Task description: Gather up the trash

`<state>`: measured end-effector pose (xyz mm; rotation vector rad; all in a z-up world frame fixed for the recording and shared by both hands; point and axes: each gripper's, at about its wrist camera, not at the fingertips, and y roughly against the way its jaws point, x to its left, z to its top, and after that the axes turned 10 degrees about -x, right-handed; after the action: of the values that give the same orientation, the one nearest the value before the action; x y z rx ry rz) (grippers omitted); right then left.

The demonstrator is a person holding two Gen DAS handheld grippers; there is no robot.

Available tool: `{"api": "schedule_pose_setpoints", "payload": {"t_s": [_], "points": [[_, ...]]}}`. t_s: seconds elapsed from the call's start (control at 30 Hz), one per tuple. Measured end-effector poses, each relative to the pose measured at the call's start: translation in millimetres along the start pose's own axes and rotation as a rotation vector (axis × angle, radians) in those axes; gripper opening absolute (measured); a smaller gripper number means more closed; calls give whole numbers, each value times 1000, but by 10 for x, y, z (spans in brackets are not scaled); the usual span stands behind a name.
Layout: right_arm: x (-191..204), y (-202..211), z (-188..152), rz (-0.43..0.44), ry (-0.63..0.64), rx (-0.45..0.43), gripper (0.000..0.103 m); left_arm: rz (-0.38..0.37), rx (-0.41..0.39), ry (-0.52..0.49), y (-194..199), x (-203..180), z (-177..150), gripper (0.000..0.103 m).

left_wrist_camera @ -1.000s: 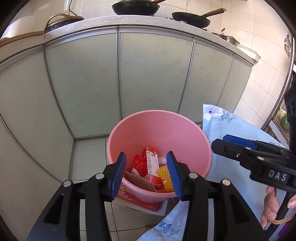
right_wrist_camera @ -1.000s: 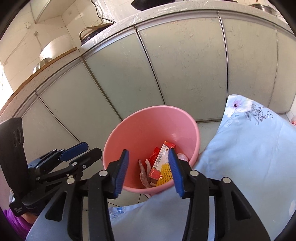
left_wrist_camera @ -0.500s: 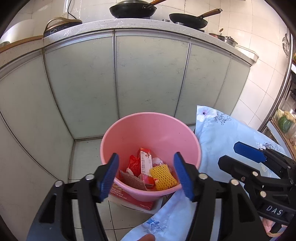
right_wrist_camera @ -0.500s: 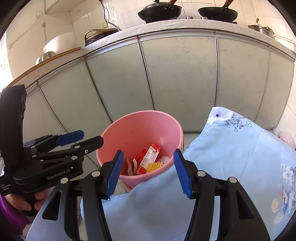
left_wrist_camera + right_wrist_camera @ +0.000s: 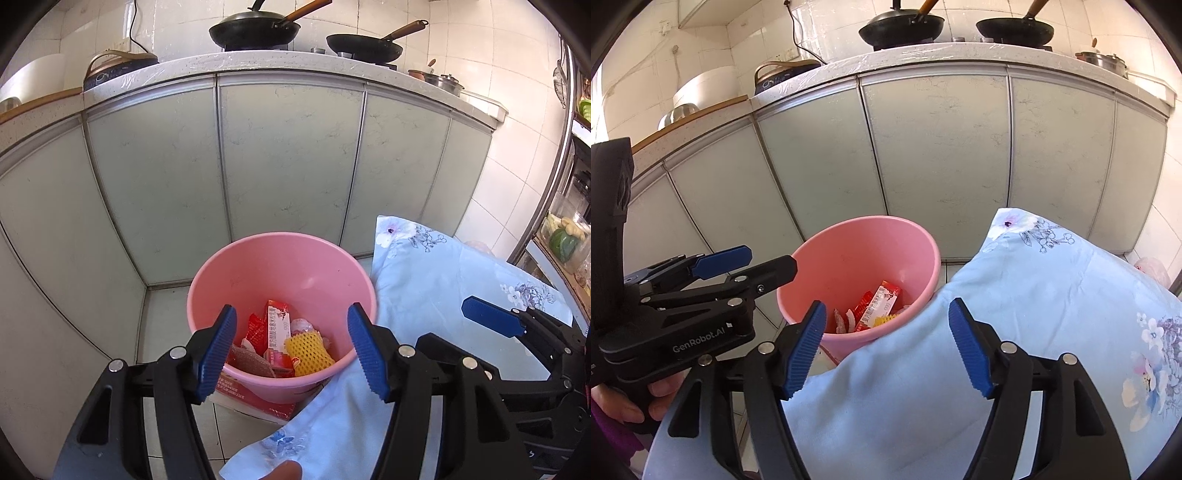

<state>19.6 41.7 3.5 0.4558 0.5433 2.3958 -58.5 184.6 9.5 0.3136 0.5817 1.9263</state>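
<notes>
Both my tools — left tool (image 5: 291, 347), right tool (image 5: 888, 347) — released; pink bin (image 5: 236, 269) on tiled floor (image 5: 166, 306), cabinets (image 5: 288, 158) far.

The pale tiled floor (image 5: 173, 328) held a round pink plastic bucket (image 5: 280, 266), which sat on a flat red box (image 5: 255, 397).

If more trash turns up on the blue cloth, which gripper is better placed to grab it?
Probably the right gripper: it is open over the blue cloth. The left gripper, also open, faces the pink bin.
</notes>
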Motion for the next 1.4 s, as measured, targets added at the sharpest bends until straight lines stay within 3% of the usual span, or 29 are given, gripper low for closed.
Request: {"api": "schedule_pose_setpoints", "payload": {"t_s": [0.3, 0.8, 0.97, 1.2, 1.4], "points": [[-82, 143, -35, -50, -12, -23, 73, -7, -16, -13, 91, -112, 15, 61], [-79, 266, -12, -58, -18, -57, 74, 7, -24, -26, 166, -161, 24, 61], [-103, 294, -15, -75, -22, -81, 85, 14, -24, -21, 177, -170, 14, 61], [-143, 310, -13, -86, -43, -99, 93, 34, -40, -16, 190, -179, 23, 61], [-142, 313, 1, -122, -26, -109, 94, 64, -59, -21, 195, -210, 21, 61]]}}
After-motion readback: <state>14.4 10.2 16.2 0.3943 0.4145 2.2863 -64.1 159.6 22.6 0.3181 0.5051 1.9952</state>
